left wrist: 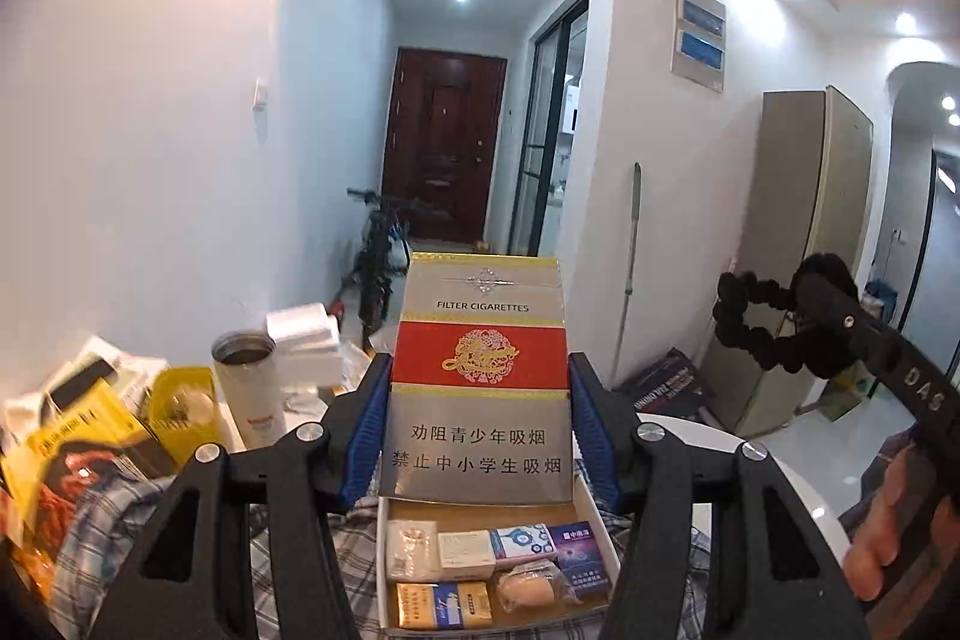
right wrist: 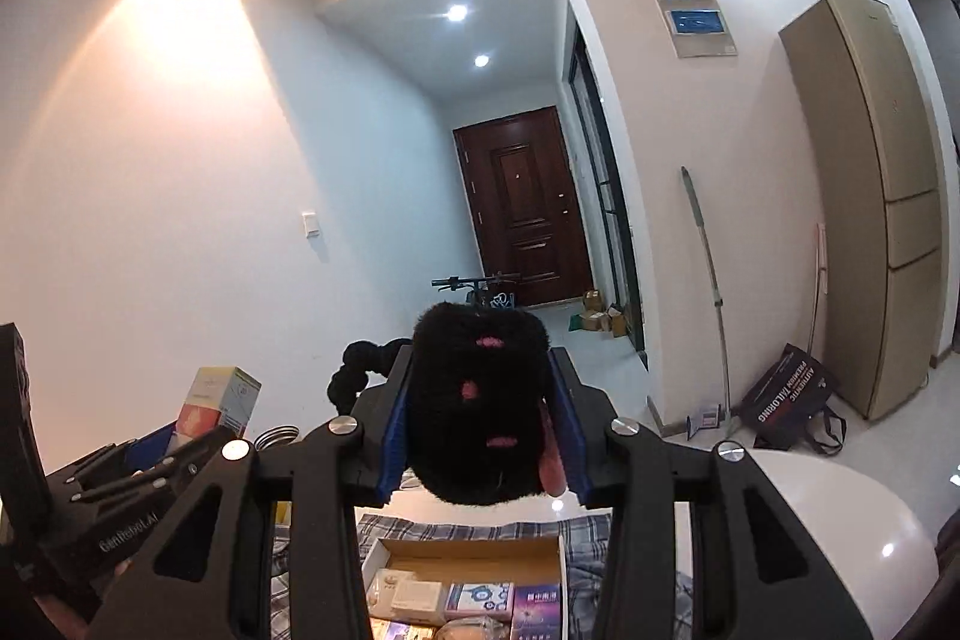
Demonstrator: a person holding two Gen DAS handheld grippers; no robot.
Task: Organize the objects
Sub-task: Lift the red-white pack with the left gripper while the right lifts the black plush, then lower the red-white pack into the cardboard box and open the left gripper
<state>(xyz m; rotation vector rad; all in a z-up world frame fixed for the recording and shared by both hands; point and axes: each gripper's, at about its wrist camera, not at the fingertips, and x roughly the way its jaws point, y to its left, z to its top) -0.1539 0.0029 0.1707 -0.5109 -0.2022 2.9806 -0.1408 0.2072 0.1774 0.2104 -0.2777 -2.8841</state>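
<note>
1. The left gripper [left wrist: 480,418] was clamped on a cigarette pack [left wrist: 477,376], its blue pads pressing both long sides; the pack stood upright, grey and gold with a red band, lifted above the table.
2. The right gripper [right wrist: 483,421] was closed on a black fluffy toy [right wrist: 480,406] with small pink marks; the toy filled the space between the blue pads, and a black knobbly loop came out on its left side.
3. Directly below both grippers lay an open cardboard box [left wrist: 591,514] on a checked cloth [left wrist: 354,544]. Inside it sat several small packs side by side, white, pink, purple and yellow-blue.
4. In the left wrist view the held pack hid the far end of the box.
5. To the left of the box stood a white cylindrical can [left wrist: 249,388] with an open top, a white foam block [left wrist: 306,340] behind it, and a pile of yellow packets [left wrist: 90,436].
6. A hand [left wrist: 894,526] held the right tool at the right edge of the left view.
7. Further away there were a dark red door [right wrist: 522,208], a bicycle [left wrist: 378,256], a tall beige refrigerator [right wrist: 870,196] and a dark bag [right wrist: 786,400] on the floor.
</note>
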